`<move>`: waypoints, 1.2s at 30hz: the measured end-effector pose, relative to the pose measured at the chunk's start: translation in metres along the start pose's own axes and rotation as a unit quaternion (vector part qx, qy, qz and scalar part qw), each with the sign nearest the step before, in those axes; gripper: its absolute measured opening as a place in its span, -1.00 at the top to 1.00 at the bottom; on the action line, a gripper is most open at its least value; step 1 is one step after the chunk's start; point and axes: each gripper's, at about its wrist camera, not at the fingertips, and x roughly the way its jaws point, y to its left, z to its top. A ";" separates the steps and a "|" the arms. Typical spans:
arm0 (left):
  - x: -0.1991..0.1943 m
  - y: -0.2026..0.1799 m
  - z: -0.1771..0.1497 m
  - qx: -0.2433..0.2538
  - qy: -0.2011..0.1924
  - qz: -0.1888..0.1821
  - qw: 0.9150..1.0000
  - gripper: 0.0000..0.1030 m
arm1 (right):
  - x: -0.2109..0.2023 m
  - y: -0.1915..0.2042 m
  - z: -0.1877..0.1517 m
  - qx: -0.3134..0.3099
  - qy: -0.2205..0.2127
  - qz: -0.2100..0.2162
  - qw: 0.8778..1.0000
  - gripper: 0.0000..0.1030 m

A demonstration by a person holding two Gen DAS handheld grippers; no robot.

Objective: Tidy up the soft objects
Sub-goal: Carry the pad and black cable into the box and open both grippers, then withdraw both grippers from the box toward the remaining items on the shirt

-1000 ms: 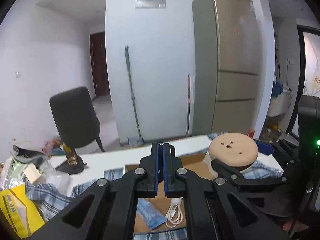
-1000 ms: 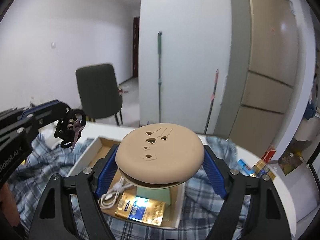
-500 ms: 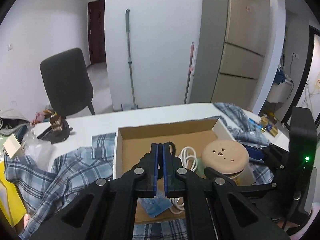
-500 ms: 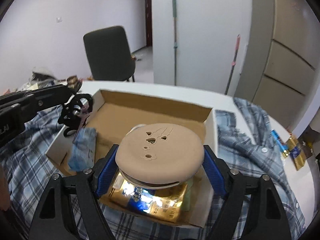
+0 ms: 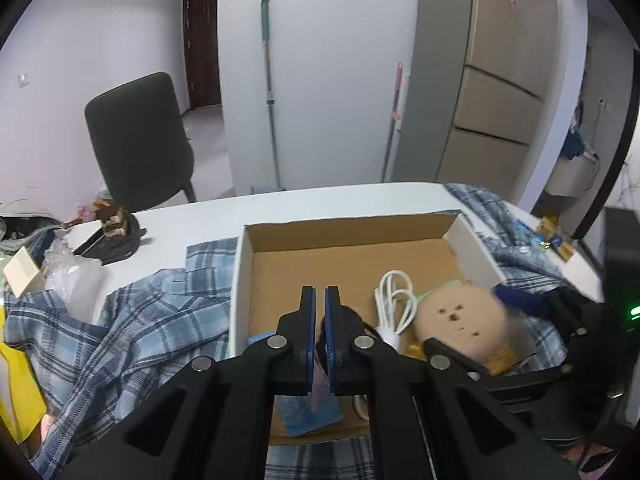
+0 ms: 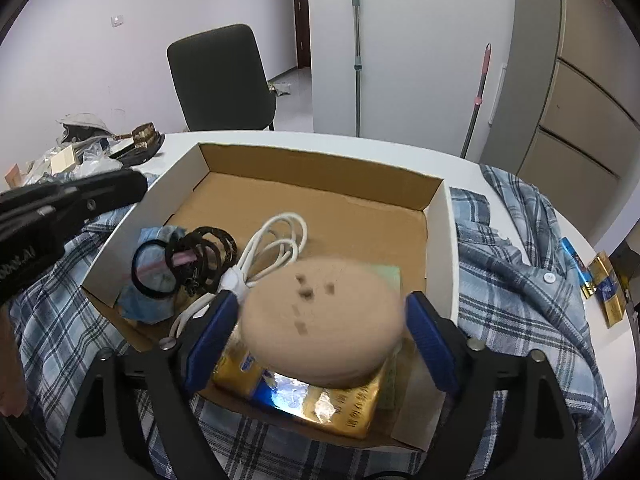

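Tan and round, a soft cushion-like pad (image 6: 322, 320) sits blurred between the blue-padded fingers of the right gripper (image 6: 320, 330), low over the cardboard box (image 6: 320, 176). Whether the pads touch its sides cannot be told through the blur. The pad hovers over a gold foil packet (image 6: 320, 404) at the box's six o'clock edge, with a pale green item (image 6: 388, 274) just behind it.

At nine o'clock from the pad, inside the box, lie a coiled white cable (image 6: 276, 248), a cluster of black hair ties (image 6: 188, 260) and a crumpled blue cloth (image 6: 140, 300).

From the left wrist view, the left gripper (image 5: 319, 300) has its fingers pressed nearly together, a thin slit between them, above the box's near left part (image 5: 348, 248); anything held is not visible.

Blue plaid fabric (image 6: 516, 264) lies beneath and around the box on a white table (image 5: 320, 200). A dark chair (image 5: 140, 140) stands at eleven o'clock, and a green-handled mop (image 5: 270, 92) leans on the wall at twelve.
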 end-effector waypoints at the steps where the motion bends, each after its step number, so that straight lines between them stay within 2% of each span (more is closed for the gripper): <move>1: -0.001 0.000 0.000 0.001 -0.002 0.004 1.000 0.91 | -0.003 0.000 0.001 0.001 -0.009 -0.002 1.000 -0.86; 4: -0.006 0.003 0.001 -0.004 -0.017 -0.002 1.000 0.87 | -0.017 -0.003 0.003 0.004 -0.046 -0.016 0.999 -0.96; 5: -0.010 0.004 0.002 -0.009 -0.024 -0.008 1.000 0.63 | -0.021 -0.004 0.005 0.003 -0.052 -0.017 0.999 -0.97; 6: -0.014 0.006 0.003 -0.015 -0.034 -0.014 0.999 0.06 | -0.024 -0.005 0.006 0.002 -0.054 -0.017 0.998 -0.97; 7: -0.020 0.007 0.003 -0.022 -0.050 -0.014 0.998 -0.31 | -0.027 -0.006 0.007 0.003 -0.056 -0.018 0.998 -0.97; 8: -0.028 0.008 0.004 -0.027 -0.073 -0.008 0.997 -0.79 | -0.030 -0.008 0.008 0.005 -0.059 -0.018 0.998 -0.97; 9: -0.036 0.007 0.004 -0.026 -0.096 0.001 0.995 -0.82 | -0.033 -0.010 0.009 0.008 -0.063 -0.019 0.998 -0.97; 11: -0.046 0.003 0.009 -0.007 -0.105 0.023 0.994 -0.82 | -0.041 -0.014 0.011 0.015 -0.071 -0.017 0.997 -0.97; 17: -0.087 -0.002 0.016 -0.010 -0.135 -0.001 0.991 -0.82 | -0.081 -0.020 0.018 0.024 -0.111 -0.028 0.993 -0.98; 22: -0.134 -0.018 0.013 0.009 -0.179 0.012 0.984 -0.83 | -0.122 -0.025 0.015 0.018 -0.150 -0.047 0.987 -0.99; 24: -0.153 -0.025 0.009 0.016 -0.200 0.002 0.980 -1.00 | -0.138 -0.027 0.013 0.020 -0.161 -0.044 0.986 -0.99; 26: -0.171 -0.032 0.002 0.021 -0.221 -0.006 0.975 -1.00 | -0.154 -0.030 0.009 0.025 -0.174 -0.045 0.983 -0.99; 31: -0.200 -0.049 -0.016 0.029 -0.239 -0.021 0.970 -1.00 | -0.184 -0.032 -0.006 0.029 -0.196 -0.043 0.979 -0.99; 36: -0.211 -0.063 -0.042 0.042 -0.238 -0.034 0.970 -1.00 | -0.198 -0.035 -0.026 0.034 -0.206 -0.037 0.977 -0.99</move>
